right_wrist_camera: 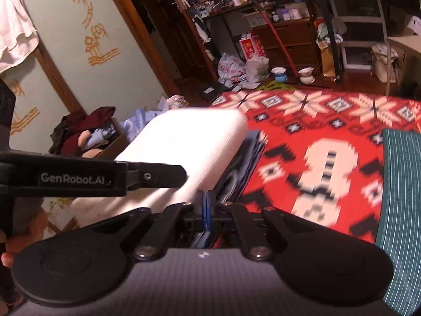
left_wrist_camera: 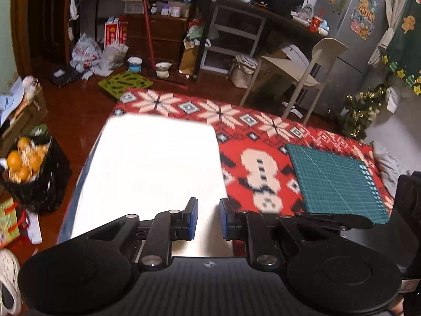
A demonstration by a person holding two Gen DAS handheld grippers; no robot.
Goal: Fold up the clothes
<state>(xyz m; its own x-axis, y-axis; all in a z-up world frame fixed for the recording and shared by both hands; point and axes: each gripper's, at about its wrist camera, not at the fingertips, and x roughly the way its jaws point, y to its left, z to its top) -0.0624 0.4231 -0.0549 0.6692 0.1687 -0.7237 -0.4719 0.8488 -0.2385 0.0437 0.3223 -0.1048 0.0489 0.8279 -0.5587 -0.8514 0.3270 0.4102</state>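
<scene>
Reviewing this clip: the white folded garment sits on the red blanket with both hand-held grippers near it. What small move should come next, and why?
Probably close the left hand-held gripper on the near edge of the white garment. Its jaws stand open over that edge, holding nothing, while the right hand-held gripper looks shut at the garment's right edge, though blur hides whether it pinches cloth. With both edges held, the garment could be lifted off the red blanket.

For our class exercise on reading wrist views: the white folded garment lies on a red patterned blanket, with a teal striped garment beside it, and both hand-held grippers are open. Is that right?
Not quite. Only the left hand-held gripper is open, above the white folded garment on the red patterned blanket, teal striped garment beside it. The right wrist view shows the right hand-held gripper shut.
</scene>
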